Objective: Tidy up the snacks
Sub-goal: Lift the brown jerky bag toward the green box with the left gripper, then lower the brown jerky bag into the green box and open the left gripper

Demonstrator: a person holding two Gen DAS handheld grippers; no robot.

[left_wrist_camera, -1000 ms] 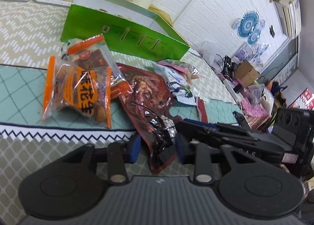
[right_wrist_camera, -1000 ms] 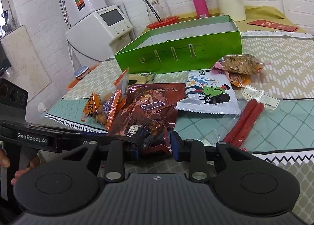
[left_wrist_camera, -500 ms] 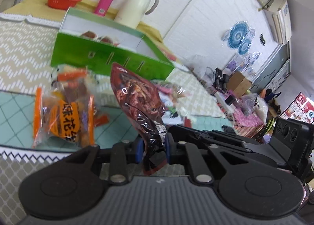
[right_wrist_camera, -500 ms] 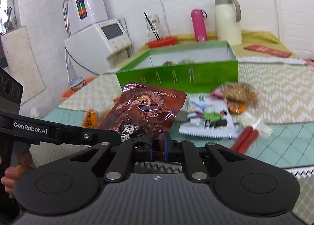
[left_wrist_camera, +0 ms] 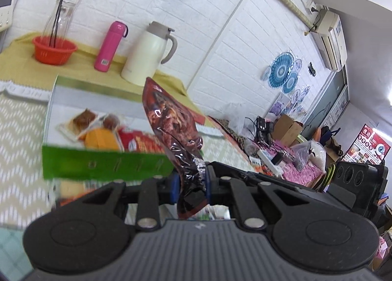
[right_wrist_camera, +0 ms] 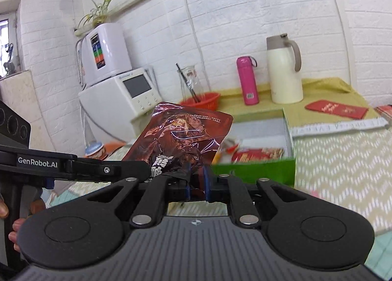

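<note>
One dark red snack pouch (left_wrist_camera: 171,119) is showing, one green box (left_wrist_camera: 105,165) and two grippers. One pink bottle (right_wrist_camera: 247,80), one cream jug (right_wrist_camera: 284,70) and one red basket (left_wrist_camera: 54,50) are standing behind.

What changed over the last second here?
Both grippers, left and right, have just closed their jaws on the brown snack packet and lifted it off the table toward the green box. The box's contents look unchanged.
</note>
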